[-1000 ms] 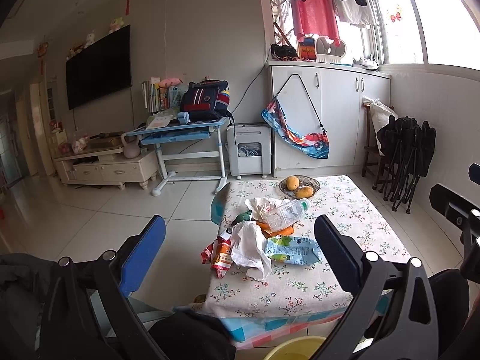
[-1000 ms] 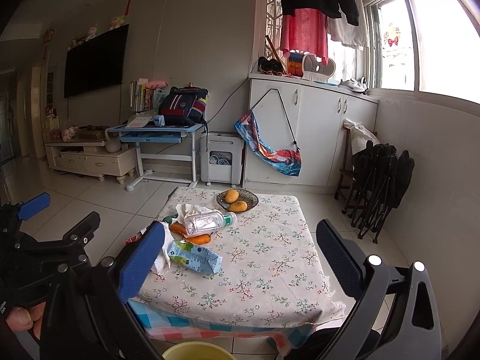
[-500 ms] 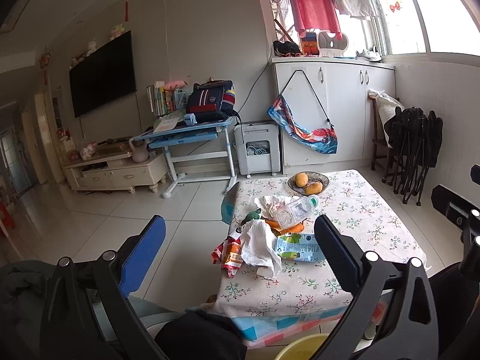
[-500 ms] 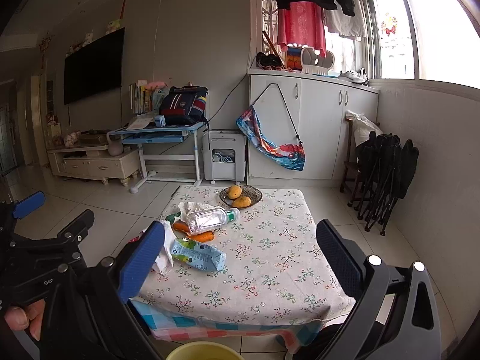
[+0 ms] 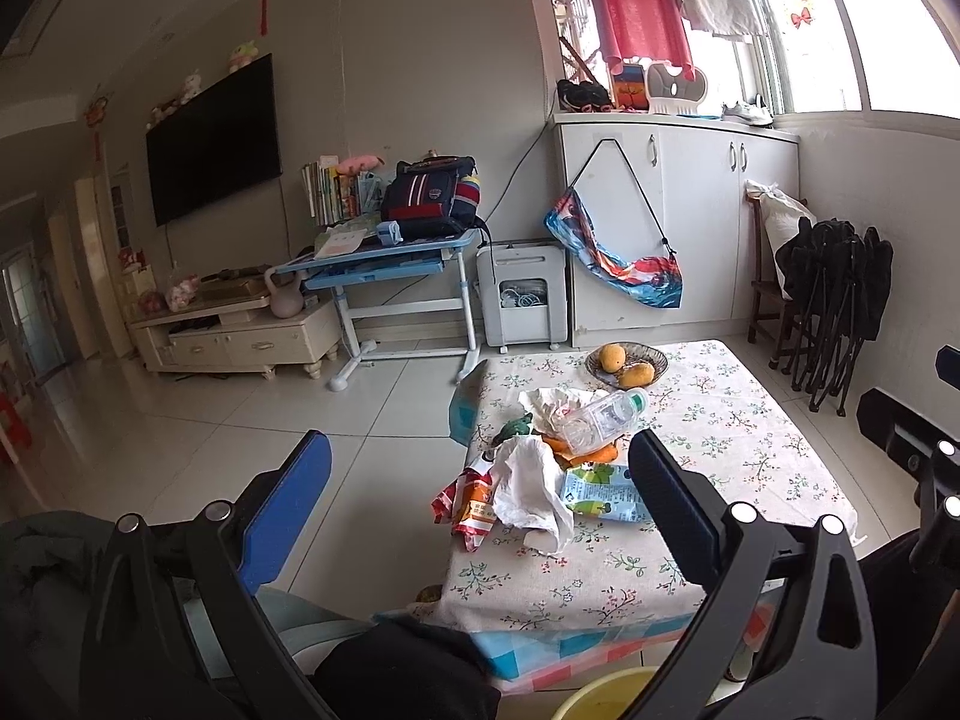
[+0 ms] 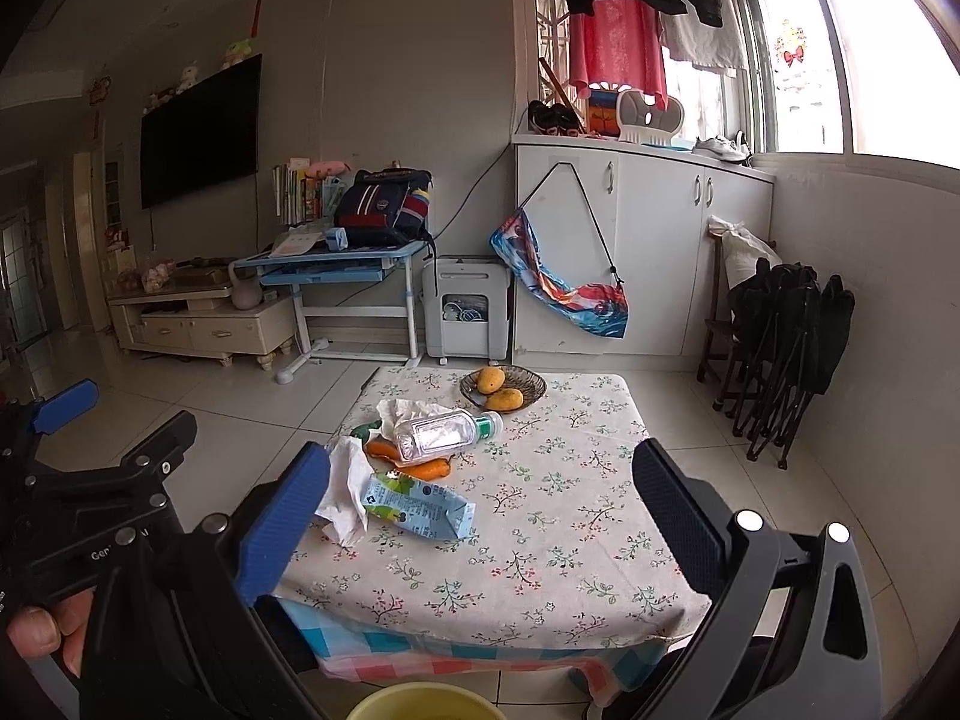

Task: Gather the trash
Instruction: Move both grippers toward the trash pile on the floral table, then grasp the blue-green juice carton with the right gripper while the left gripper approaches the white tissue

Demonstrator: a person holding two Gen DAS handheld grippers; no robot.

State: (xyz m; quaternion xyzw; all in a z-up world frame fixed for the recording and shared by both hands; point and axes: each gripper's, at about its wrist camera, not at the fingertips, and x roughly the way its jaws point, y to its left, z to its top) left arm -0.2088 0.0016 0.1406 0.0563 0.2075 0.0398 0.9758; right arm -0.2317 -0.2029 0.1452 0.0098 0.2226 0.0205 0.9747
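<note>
**Both grippers open and empty before the littered table**

The left gripper (image 5: 480,498) is holding its jaws wide apart, with nothing between them and nothing touching them. The right gripper (image 6: 480,498) is standing the same way, wide open and empty, above the near part of the table (image 6: 576,546).

The trash is lying in one heap on the left half of the floral tablecloth: a clear plastic bottle (image 6: 441,435) on its side, orange peels (image 6: 420,468) under it, a crumpled white tissue (image 5: 531,489), and a flattened blue-green drink carton (image 6: 420,507) nearest to the front. Behind the heap, a woven bowl of mangoes (image 6: 503,387) is sitting apart from it.

The left wrist view is showing a red and orange snack wrapper (image 5: 471,501) at the table's left edge; in the right wrist view the blue finger is hiding it. The right wrist view is showing a person's hand (image 6: 45,630) gripping the left gripper's handle. A yellow bin's rim (image 6: 420,702) is appearing at the bottom of both views.
</note>
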